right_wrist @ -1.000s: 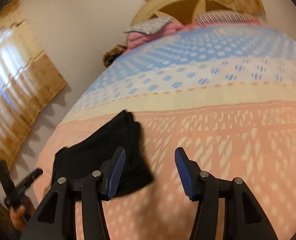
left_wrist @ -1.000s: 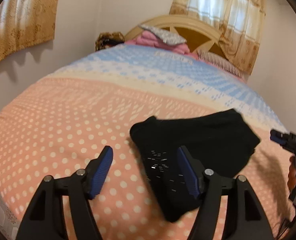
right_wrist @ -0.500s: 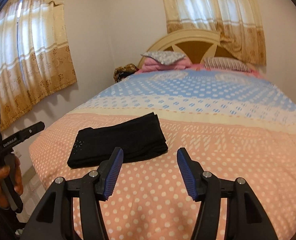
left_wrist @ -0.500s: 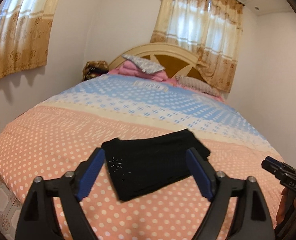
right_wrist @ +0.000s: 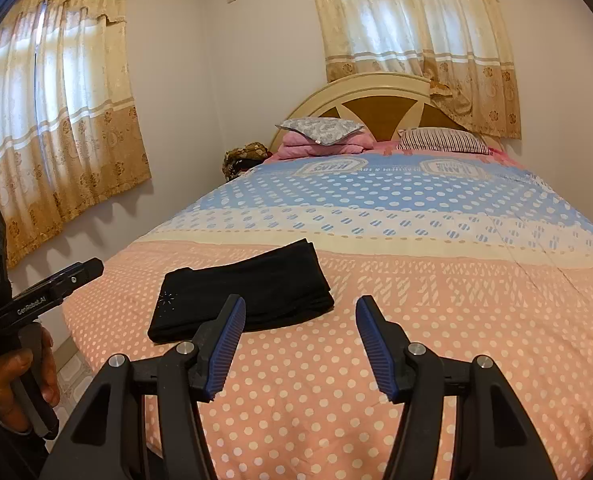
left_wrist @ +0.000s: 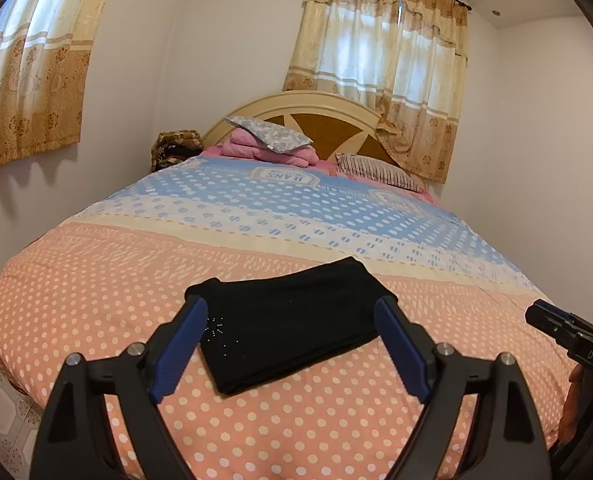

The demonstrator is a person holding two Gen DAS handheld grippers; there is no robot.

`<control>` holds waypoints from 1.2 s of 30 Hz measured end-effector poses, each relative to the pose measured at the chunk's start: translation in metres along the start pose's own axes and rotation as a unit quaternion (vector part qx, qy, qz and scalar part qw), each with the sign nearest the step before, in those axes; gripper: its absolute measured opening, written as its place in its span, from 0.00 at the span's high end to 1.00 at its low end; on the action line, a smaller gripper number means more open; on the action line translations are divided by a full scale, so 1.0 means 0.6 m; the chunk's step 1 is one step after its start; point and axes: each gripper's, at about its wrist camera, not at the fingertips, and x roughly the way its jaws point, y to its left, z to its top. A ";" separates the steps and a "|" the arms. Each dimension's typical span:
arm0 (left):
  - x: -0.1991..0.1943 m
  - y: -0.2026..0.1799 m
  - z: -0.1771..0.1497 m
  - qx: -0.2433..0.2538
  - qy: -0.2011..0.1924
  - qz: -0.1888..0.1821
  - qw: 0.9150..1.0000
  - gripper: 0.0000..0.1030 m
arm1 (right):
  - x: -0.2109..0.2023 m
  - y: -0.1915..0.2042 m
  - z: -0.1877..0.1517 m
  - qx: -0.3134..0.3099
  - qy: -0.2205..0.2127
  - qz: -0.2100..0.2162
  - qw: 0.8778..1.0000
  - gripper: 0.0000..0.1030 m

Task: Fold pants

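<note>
**Both grippers drawn back from the folded pants**

You have pulled both tools back and up since a second ago: the room's curtains and headboard now fill the top of each view, where before the bedspread did. Your left gripper (left_wrist: 290,340) stands with its blue pads spread wider than earlier, nothing between them. Your right gripper (right_wrist: 298,344) is also apart and empty. The black folded pants (left_wrist: 292,328) lie flat on the near, peach polka-dot end of the bedspread (left_wrist: 96,280), left of centre, untouched by either tool. They look neater and squarer than in the earlier frame.
</note>
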 end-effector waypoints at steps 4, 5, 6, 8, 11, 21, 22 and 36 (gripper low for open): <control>-0.002 -0.004 0.001 0.003 -0.003 -0.001 1.000 0.14 | -0.005 0.007 0.001 -0.006 -0.005 0.002 1.000 0.42; -0.001 -0.003 0.001 0.004 -0.004 -0.001 1.000 0.14 | -0.006 0.008 0.001 -0.008 -0.005 0.002 1.000 0.42; -0.002 -0.005 0.000 0.003 -0.003 -0.001 1.000 0.14 | -0.006 0.010 0.001 -0.010 -0.006 0.002 1.000 0.42; -0.004 -0.008 -0.002 0.002 -0.003 0.000 1.000 0.09 | -0.007 0.013 0.002 -0.013 -0.008 0.001 1.000 0.42; -0.005 -0.014 -0.004 0.002 -0.005 0.002 1.000 0.04 | -0.009 0.013 0.002 -0.012 -0.011 0.000 1.000 0.42; -0.008 -0.028 -0.002 0.016 -0.001 0.008 1.000 0.00 | -0.014 0.012 0.001 -0.011 -0.015 -0.003 1.000 0.42; -0.010 -0.029 -0.001 0.017 -0.004 0.011 1.000 0.00 | -0.016 0.013 0.001 -0.013 -0.017 -0.004 1.000 0.42; -0.026 -0.043 0.008 0.030 -0.018 0.036 0.999 0.00 | -0.031 0.043 0.002 -0.045 -0.031 -0.004 0.998 0.42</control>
